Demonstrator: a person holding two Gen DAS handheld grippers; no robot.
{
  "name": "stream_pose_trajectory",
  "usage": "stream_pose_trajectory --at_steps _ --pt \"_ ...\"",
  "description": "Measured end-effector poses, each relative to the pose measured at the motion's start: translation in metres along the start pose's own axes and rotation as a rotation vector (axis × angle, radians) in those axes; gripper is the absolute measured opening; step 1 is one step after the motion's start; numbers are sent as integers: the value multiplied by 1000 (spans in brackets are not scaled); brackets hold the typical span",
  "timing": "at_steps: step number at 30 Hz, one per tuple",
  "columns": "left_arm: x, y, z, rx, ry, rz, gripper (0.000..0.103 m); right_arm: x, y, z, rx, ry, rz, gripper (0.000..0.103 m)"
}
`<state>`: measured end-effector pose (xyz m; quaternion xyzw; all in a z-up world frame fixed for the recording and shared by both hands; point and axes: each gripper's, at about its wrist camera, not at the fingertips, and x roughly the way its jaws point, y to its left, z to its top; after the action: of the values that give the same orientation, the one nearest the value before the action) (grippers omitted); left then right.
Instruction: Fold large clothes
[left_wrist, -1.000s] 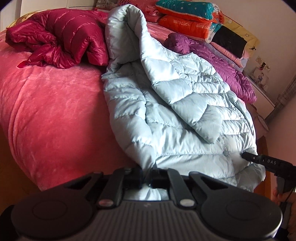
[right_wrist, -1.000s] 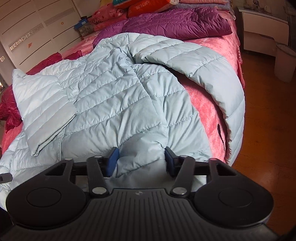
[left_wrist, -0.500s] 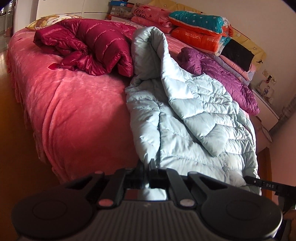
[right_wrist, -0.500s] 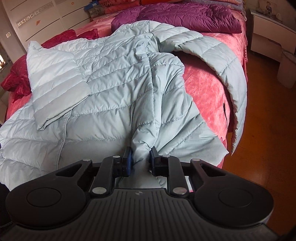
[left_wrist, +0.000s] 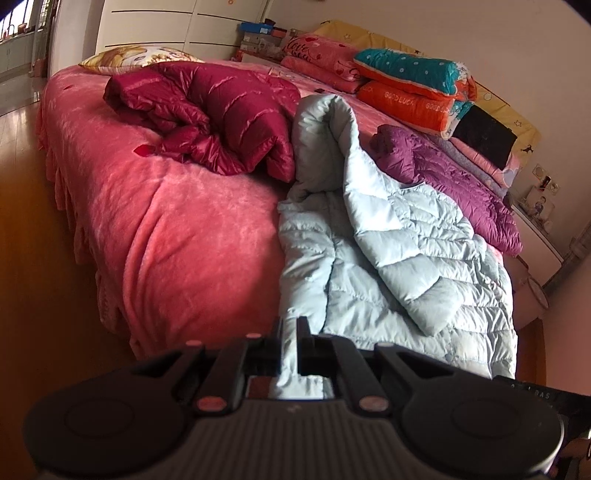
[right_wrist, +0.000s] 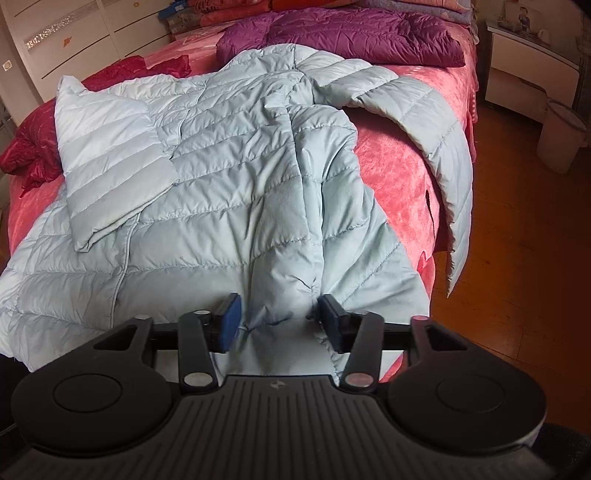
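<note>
Bin (right_wrist: 561, 138) at right edge: contents unseen. Left gripper (left_wrist: 290, 345) clamps the jacket (left_wrist: 399, 266) hem at bottom centre. Right gripper (right_wrist: 280, 321) is opening, jacket fold between its jaws.

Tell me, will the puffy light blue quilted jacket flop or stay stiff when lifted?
Probably floppy: the puffy light blue quilted jacket already droops over the pink bed's edge and bunches into soft ridges. Likely light for its size, being puffy. Its smooth, shiny fabric may slip.
</note>
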<state>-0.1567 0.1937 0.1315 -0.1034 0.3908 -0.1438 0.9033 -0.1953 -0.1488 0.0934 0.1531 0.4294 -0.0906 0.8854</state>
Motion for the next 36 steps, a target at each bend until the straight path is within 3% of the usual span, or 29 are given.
stream_pose_trajectory --at_steps 3,7,8,15,26,32,36 --pt "-1 -12 5 40 -14 -28 7 -9 -3 4 9 -60 0 85" --pt "13 -31 12 79 -14 -72 34 -19 -7 5 10 -147 -6 99" --pt "18 -35 14 86 -18 -79 36 -21 -7 6 3 -165 -18 100" --pt "59 -54 35 72 -27 -121 39 -19 -18 13 17 -222 -37 102" --pt "139 -83 35 -14 70 -175 39 -6 -11 24 -23 -253 -15 103" --pt "161 -86 33 -54 108 -203 37 2 -7 27 -63 -236 -8 103" --pt "162 -85 32 -70 79 -243 39 3 -8 29 -51 -238 3 103"
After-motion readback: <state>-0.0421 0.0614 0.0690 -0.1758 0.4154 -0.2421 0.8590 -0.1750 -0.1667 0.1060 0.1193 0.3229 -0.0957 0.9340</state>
